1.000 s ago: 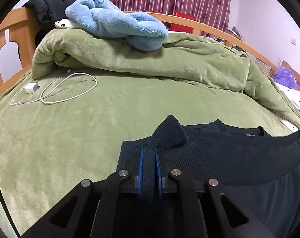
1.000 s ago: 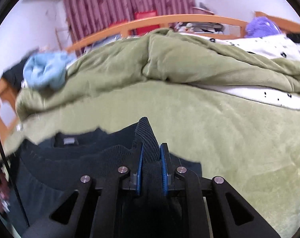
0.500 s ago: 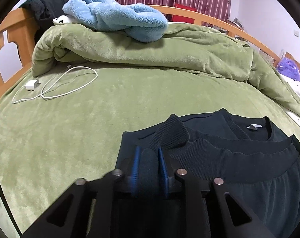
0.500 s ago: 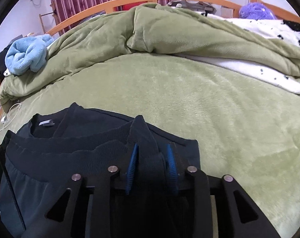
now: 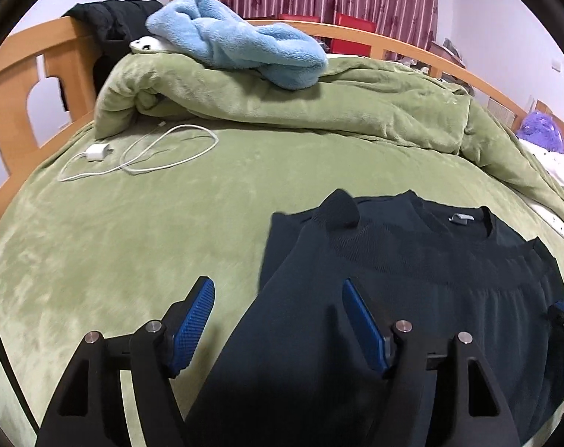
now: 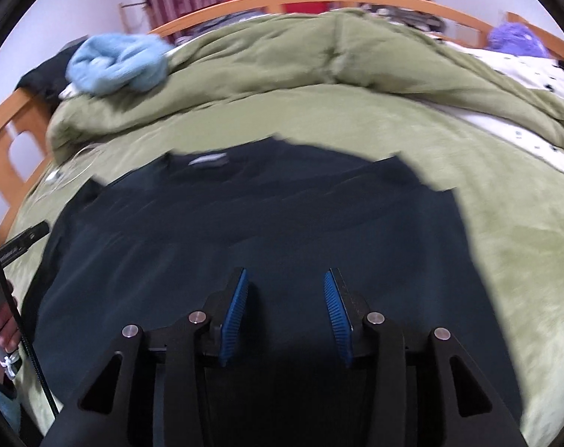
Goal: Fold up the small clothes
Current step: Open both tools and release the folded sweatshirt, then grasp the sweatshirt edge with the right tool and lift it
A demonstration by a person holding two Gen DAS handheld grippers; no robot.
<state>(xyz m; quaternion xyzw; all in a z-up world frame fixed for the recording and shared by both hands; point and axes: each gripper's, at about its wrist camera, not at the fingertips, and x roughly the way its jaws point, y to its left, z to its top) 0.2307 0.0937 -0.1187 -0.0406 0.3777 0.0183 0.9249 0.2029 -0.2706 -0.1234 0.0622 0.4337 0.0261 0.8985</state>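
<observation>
The dark navy sweater (image 5: 412, 298) lay folded on the green bed cover (image 5: 132, 242), its hem brought up just below the collar and its label facing up. The left tool (image 5: 278, 298) stood over the garment's left edge, its jaws having just been opening and now wide apart, the sweater's edge between them but pressed by neither blue pad. The right tool (image 6: 285, 290) hung above the sweater's middle, its jaws also having just been opening, parted and gripping nothing. A white charger cable (image 5: 140, 152) lay well apart, near the bunched green duvet (image 5: 319, 111) bearing a light blue towel (image 5: 237, 44).
</observation>
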